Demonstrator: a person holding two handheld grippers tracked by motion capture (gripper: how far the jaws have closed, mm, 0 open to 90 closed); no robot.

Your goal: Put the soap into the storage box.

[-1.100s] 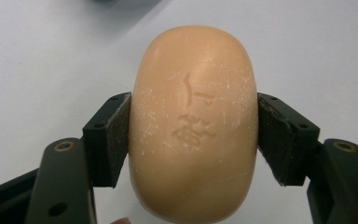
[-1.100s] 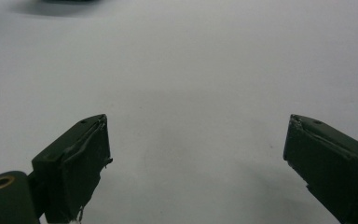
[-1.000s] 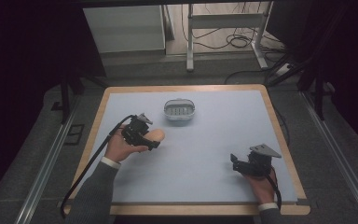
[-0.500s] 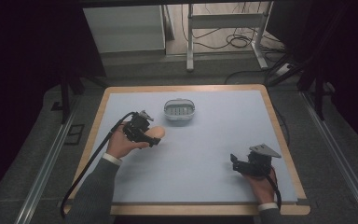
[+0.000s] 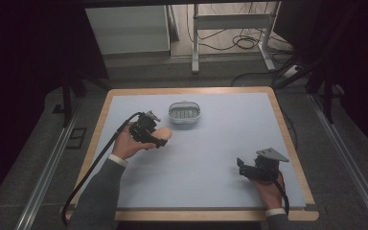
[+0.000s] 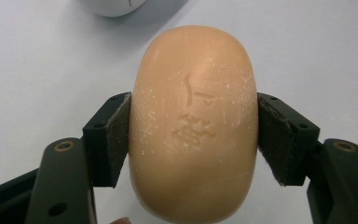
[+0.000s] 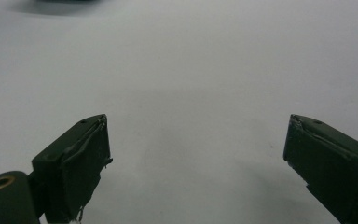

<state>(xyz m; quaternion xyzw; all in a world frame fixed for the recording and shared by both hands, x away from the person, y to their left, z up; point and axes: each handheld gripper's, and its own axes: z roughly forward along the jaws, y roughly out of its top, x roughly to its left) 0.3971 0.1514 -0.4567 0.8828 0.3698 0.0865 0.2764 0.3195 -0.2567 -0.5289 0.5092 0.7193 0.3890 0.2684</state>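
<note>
The left gripper (image 5: 159,137), held at about nine o'clock on the table (image 5: 230,139), has its jaws clamped on the long sides of an oval peach-coloured soap bar (image 6: 193,126), whose upper face carries a stamped mark. The bar (image 5: 163,135) points toward two o'clock, near a small white slotted dish (image 5: 184,113) that sits at about twelve o'clock. The right gripper (image 5: 241,166) rests at about four o'clock, well apart from both, its jaws spread wide over bare blue surface.
</note>
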